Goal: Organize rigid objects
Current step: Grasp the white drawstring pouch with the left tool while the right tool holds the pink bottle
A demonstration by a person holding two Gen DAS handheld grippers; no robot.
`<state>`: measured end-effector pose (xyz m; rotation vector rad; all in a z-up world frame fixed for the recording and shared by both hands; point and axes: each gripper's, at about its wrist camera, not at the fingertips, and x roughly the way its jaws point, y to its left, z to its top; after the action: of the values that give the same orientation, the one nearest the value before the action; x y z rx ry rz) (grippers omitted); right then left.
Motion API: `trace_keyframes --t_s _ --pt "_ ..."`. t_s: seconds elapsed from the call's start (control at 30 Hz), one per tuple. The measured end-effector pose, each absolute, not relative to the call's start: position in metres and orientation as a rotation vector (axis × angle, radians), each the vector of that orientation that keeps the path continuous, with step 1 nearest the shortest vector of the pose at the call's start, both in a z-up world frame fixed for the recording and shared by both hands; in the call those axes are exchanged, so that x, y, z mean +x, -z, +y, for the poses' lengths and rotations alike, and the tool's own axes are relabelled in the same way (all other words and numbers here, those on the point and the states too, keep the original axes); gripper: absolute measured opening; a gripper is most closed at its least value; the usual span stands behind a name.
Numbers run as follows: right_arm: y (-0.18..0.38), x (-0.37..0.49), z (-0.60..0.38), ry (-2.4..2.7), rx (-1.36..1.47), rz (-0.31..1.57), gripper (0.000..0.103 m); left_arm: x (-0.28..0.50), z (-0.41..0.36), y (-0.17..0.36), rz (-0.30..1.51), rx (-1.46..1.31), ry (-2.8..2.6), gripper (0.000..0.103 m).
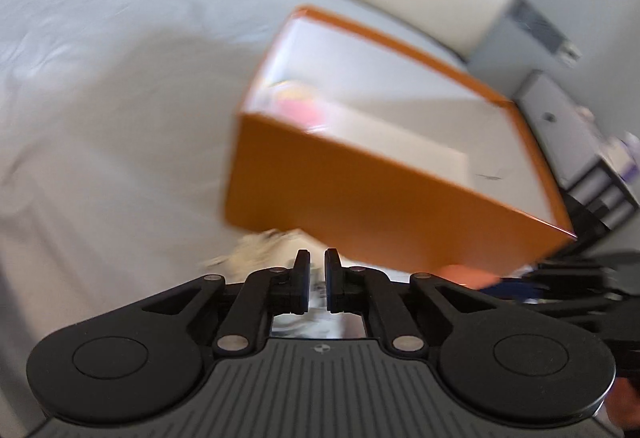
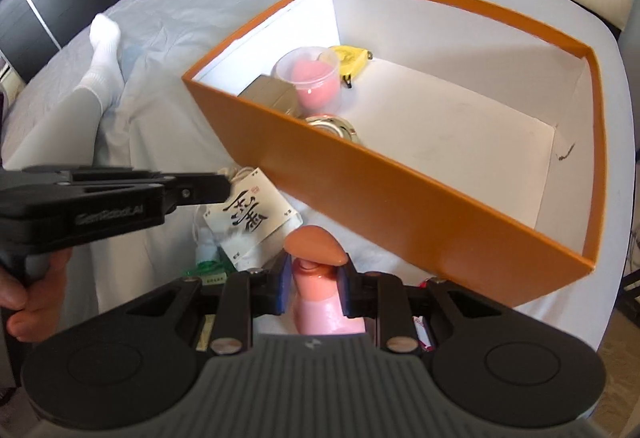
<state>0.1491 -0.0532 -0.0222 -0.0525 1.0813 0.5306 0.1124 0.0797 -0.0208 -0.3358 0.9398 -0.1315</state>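
Gripping: right tool (image 2: 313,280) clamps pink bottle (image 2: 320,302) (orange cap)
Left tool (image 1: 317,270): closed, holding what unclear
Box (image 2: 360,186): orange, on bed (image 2: 192,6)

Matt orange cardboard box (image 2: 400,194) with white paper lining, on wrinkled grey cloth sheet (image 2: 192,10); glossy pink plastic toy (image 2: 320,294).

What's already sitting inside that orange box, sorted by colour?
Pink: 1, the cup
Yellow: 1, the tape measure
Gold or tan: 2, the round tin and the flat case
Total: 4 visible in the orange box
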Motion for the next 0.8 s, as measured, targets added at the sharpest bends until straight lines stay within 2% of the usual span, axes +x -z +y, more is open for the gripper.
trace_keyframes --t_s 0.03,0.07,0.1,0.13,0.3,0.33,0.4,0.67,0.73,0.8 --pt "0.021 0.149 -0.056 -0.526 -0.037 1.082 0.023 0.113 0.084 0.024 0.955 -0.361 0.111 0.027" --pt "0.02 0.15 -0.057 -0.524 -0.028 1.08 0.023 0.112 0.088 0.027 0.963 -0.388 0.084 0.037" --pt "0.019 0.152 -0.056 -0.525 -0.024 1.07 0.023 0.11 0.093 0.03 0.969 -0.411 0.054 0.051" --pt "0.016 0.153 -0.056 -0.531 -0.018 1.054 0.023 0.11 0.097 0.034 0.976 -0.434 0.023 0.055" --pt "0.012 0.159 -0.045 -0.546 -0.011 1.008 0.023 0.112 0.123 0.061 1.077 -0.583 -0.05 0.06" --pt "0.014 0.16 -0.043 -0.545 -0.011 1.016 0.022 0.113 0.127 0.067 1.091 -0.631 -0.05 0.068" --pt "0.02 0.164 -0.041 -0.542 -0.013 1.046 0.022 0.117 0.132 0.076 1.101 -0.697 -0.027 0.074" --pt "0.026 0.176 -0.047 -0.535 0.027 1.072 0.022 0.129 0.13 0.089 1.141 -0.726 0.047 0.076" --pt "0.028 0.18 -0.047 -0.535 0.034 1.078 0.025 0.13 0.131 0.09 1.143 -0.724 0.054 0.076" --pt "0.029 0.182 -0.047 -0.532 0.041 1.089 0.033 0.132 0.127 0.089 1.138 -0.713 0.07 0.075"
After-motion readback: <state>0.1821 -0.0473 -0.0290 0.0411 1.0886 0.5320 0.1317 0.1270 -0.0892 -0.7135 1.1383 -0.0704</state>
